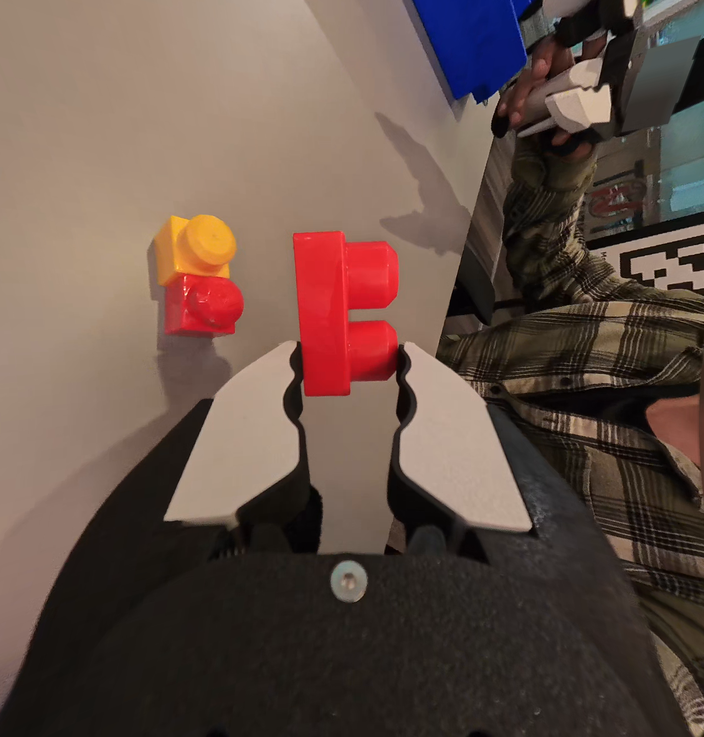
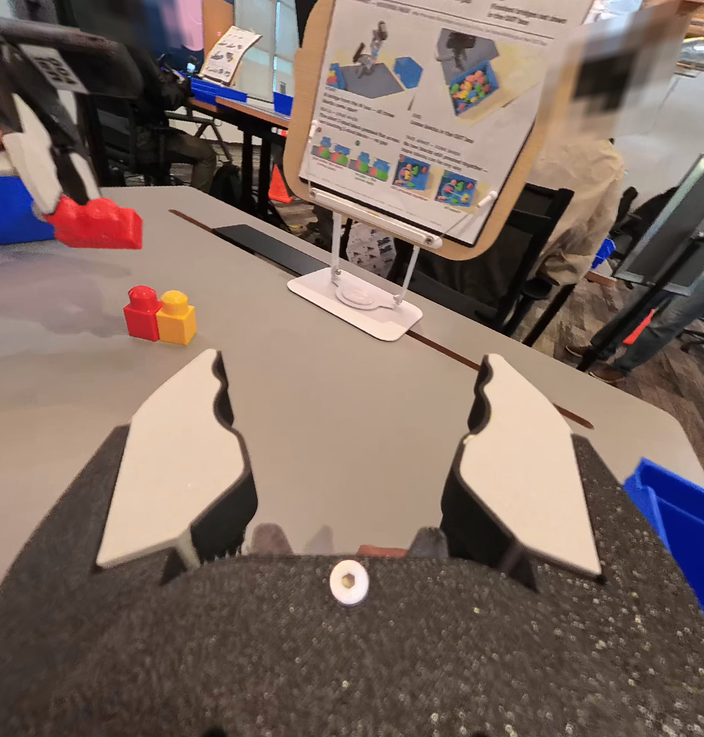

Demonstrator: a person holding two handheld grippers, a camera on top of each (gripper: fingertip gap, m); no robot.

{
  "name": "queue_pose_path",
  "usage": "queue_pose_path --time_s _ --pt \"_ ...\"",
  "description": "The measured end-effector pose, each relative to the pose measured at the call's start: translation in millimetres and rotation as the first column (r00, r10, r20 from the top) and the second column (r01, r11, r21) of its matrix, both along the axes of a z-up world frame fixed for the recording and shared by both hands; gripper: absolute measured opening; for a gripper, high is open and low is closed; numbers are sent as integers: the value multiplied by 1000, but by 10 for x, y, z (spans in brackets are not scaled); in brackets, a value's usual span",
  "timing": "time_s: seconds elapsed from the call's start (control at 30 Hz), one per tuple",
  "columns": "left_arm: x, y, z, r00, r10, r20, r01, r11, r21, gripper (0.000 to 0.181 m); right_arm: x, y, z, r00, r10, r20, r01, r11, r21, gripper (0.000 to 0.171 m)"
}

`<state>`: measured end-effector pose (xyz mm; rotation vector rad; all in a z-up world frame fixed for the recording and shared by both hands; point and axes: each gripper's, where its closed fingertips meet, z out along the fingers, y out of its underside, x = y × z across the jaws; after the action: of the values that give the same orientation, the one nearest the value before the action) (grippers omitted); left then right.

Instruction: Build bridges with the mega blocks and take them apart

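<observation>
Blocks sit in two places: we hold a long red block (image 1: 334,315) in our left gripper (image 1: 348,351), its two fingers closed on the block's end, one on the flat base and one on a stud, lifted clear above the grey table (image 1: 103,119). A small red block (image 2: 142,314) and a small yellow block (image 2: 177,318) stand touching side by side on the table, near the held one. Our right gripper (image 2: 350,359) hangs over bare tabletop with its fingers spread wide and nothing between them. A blue bin (image 2: 677,518) sits by its right side, and an instruction sheet on a stand (image 2: 414,119) rises beyond
</observation>
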<state>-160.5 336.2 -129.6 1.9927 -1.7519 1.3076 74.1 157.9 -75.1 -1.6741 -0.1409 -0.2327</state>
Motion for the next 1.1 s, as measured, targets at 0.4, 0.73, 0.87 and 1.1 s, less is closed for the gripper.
queue_pose_path --time_s 0.4,0.73,0.87,1.1 --pt "183 -129 -64 999 -51 -13 50 997 -59 45 -205 336 -75 976 188 107 -184 982 -46 115" --pt "277 -155 -74 996 -81 -42 77 993 -88 45 -557 786 -133 799 576 173 -550 817 -174 82" --pt "333 -167 -90 995 -88 -51 82 991 -106 45 -752 1003 -117 697 686 209 -651 728 -217 67" --pt "417 -233 -108 990 -123 -74 112 984 -136 45 -1162 1311 -295 497 823 276 -748 567 -346 53"
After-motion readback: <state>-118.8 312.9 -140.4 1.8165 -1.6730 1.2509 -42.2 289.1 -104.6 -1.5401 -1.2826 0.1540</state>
